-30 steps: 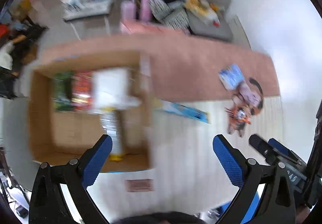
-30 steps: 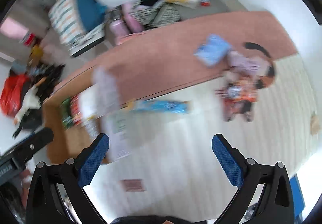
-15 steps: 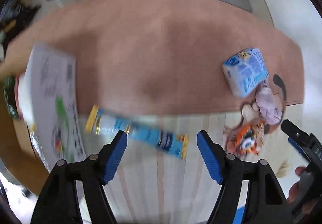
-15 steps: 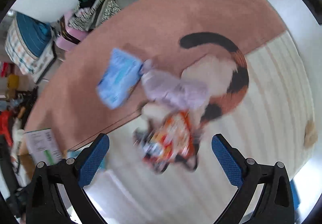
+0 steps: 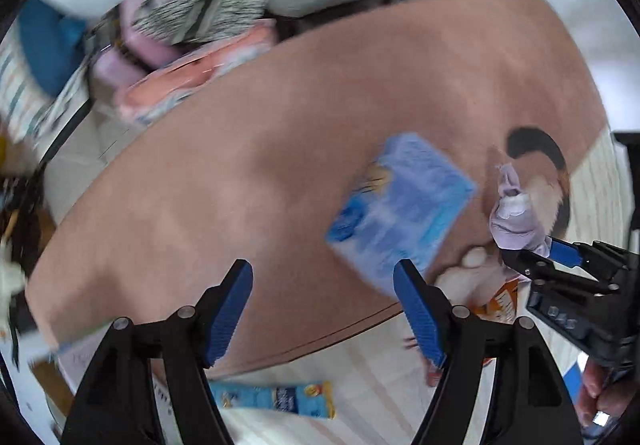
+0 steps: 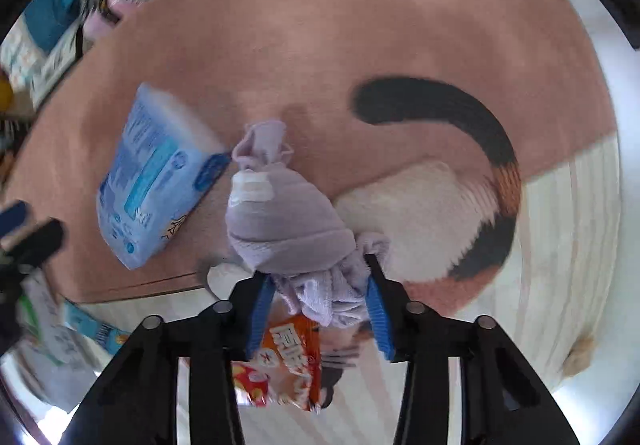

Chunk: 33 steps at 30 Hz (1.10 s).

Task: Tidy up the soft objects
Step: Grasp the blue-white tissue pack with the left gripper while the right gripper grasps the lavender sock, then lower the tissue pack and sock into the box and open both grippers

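Half a second earlier the right gripper [image 6: 318, 311] was held wide open above the pile with nothing between its blue pads; now its jaws are drawn in around the near end of the lilac cloth bundle [image 6: 286, 229], whose crumpled terry folds are squeezed between the pads while the rolled, taped body extends forward beyond the fingertips. It is judged that the grasp on one soft object has just been made and that only lifting and carrying are left for this item. Over the same interval the left gripper [image 5: 324, 311] has been swung away from the cardboard box and the long blue sachet [image 5: 276, 397], which is now seen below and behind its fingers, and brought toward the blue tissue pack [image 5: 400, 209], which lies just ahead of its right fingertip; its jaws are held about half open and nothing is gripped. The bundle is shown as a soft, ribbed fabric tied off in a knot at its far end, with a white tape patch across it. The tissue pack is a glossy, pillowy plastic brick, likely to yield when pinched. Beneath the right fingers a shiny orange snack packet [image 6: 288, 365] is partly covered by the bundle. Everything rests on a short-pile pink rug [image 6: 360, 25] with a calico cat pattern.
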Each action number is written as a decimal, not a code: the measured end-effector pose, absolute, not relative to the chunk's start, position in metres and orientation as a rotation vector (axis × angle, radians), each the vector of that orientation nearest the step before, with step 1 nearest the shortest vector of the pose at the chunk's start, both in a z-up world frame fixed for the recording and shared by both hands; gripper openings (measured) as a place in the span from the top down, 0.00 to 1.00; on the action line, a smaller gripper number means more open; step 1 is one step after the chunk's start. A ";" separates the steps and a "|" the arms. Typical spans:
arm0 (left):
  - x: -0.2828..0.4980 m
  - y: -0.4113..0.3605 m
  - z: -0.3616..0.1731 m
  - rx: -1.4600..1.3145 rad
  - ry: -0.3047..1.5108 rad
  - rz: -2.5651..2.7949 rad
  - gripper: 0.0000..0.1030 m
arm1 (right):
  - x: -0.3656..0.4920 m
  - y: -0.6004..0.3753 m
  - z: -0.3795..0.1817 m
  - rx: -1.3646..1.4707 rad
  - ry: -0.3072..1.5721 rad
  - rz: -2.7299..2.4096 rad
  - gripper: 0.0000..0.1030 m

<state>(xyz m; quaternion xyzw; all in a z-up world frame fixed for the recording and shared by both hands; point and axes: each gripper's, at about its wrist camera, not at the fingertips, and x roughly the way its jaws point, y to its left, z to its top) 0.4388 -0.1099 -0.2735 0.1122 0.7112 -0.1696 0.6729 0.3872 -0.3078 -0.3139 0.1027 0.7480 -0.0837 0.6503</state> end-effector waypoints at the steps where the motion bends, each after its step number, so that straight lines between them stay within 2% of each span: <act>1: 0.439 -0.122 -0.280 0.291 1.616 -0.414 0.31 | 0.384 -0.316 -0.312 0.283 1.700 -0.197 0.58; 5: 0.433 -0.165 -0.303 0.459 1.631 -0.481 0.30 | 0.375 -0.345 -0.312 0.350 1.702 -0.250 0.58; 8: 0.429 -0.185 -0.323 0.553 1.655 -0.491 0.30 | 0.374 -0.356 -0.319 0.393 1.723 -0.225 0.54; 11: 0.430 -0.195 -0.340 0.574 1.679 -0.471 0.29 | 0.376 -0.362 -0.321 0.405 1.720 -0.198 0.44; 14: 0.436 -0.195 -0.339 0.529 1.671 -0.458 0.28 | 0.381 -0.366 -0.322 0.388 1.714 -0.195 0.39; 17: 0.445 -0.190 -0.337 0.459 1.679 -0.461 0.34 | 0.386 -0.365 -0.329 0.374 1.719 -0.189 0.38; 20: 0.449 -0.184 -0.333 0.411 1.676 -0.467 0.51 | 0.394 -0.365 -0.335 0.359 1.710 -0.195 0.38; 22: 0.449 -0.180 -0.328 0.379 1.662 -0.459 0.57 | 0.397 -0.365 -0.335 0.359 1.701 -0.206 0.42; 23: 0.450 -0.179 -0.327 0.359 1.660 -0.460 0.60 | 0.398 -0.363 -0.335 0.359 1.694 -0.210 0.57; 24: 0.449 -0.176 -0.325 0.344 1.658 -0.459 0.62 | 0.400 -0.361 -0.334 0.357 1.689 -0.212 0.60; 28: 0.440 -0.161 -0.305 0.275 1.623 -0.447 0.65 | 0.397 -0.349 -0.324 0.341 1.672 -0.230 0.63; 33: 0.422 -0.128 -0.259 0.161 1.552 -0.443 0.65 | 0.384 -0.325 -0.285 0.367 1.609 -0.177 0.63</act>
